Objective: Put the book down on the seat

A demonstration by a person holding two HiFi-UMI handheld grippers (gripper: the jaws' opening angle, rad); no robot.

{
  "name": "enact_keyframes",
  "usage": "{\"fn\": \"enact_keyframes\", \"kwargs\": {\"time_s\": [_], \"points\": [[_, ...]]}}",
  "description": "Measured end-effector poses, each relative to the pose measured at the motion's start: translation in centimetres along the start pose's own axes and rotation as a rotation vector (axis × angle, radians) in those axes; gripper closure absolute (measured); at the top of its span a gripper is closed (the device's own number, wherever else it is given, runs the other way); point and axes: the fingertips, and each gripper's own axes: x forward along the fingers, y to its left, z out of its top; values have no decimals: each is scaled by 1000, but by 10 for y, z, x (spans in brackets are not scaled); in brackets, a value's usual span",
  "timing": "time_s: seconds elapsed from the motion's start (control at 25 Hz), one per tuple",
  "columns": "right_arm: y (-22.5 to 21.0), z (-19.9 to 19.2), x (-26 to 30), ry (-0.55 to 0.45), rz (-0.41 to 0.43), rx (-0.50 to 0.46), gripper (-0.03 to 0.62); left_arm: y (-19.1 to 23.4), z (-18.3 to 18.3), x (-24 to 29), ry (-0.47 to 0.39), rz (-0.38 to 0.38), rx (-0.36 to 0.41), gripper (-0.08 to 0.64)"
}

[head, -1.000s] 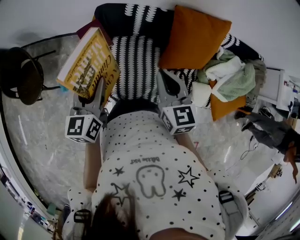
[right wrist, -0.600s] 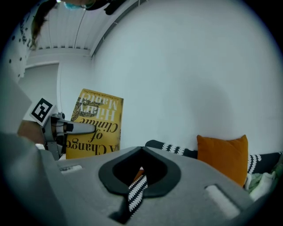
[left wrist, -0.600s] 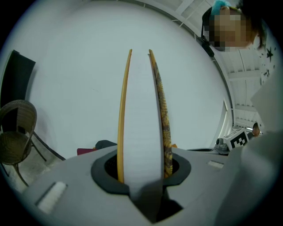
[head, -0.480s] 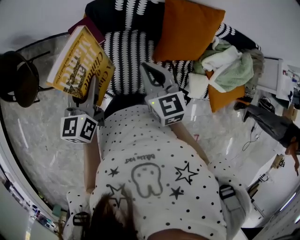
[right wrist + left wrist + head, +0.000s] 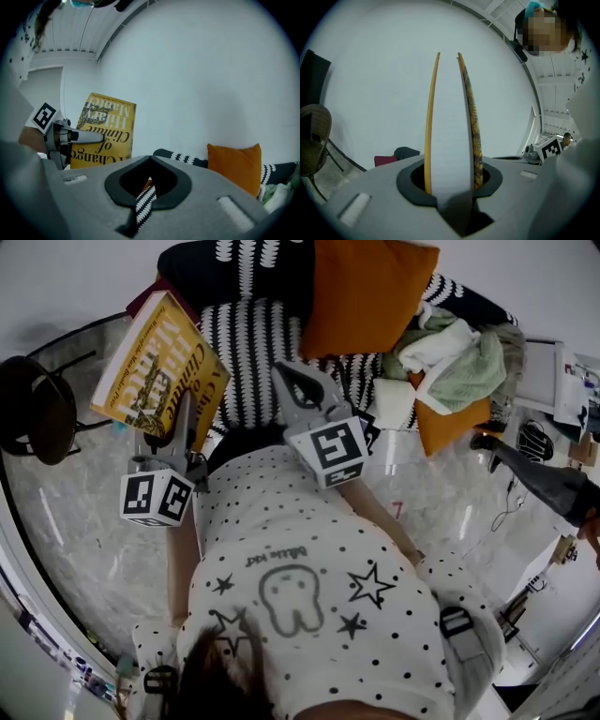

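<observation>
- The book (image 5: 157,367), a yellow paperback, is up in the air at the left edge of the seat (image 5: 253,338), over the floor and not resting on anything.
- In the right gripper view its long axis stands nearly upright with a slight tilt, and the cover lettering reads upside down.
- Its white page edge faces back into the left gripper (image 5: 178,423); the spine is on the far side.
- The left gripper pinches the book by that page edge, one jaw on each cover.
- The left forearm runs along the person's side, and its gripper points ahead at about level.
- The right gripper (image 5: 289,379) is held before the torso, aimed at the striped seat and dipping a little. Its jaws are pressed together with nothing between them.
- An orange cushion (image 5: 361,296) leans at the back of the seat.
</observation>
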Motion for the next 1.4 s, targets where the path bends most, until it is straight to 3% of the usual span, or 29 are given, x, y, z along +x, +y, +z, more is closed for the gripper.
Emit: {"fn": "enact_keyframes", "kwargs": {"time_s": [1.4], "points": [[0, 2, -2, -1, -4, 8, 597, -3, -1, -3, -2, -8, -26, 416]]}}
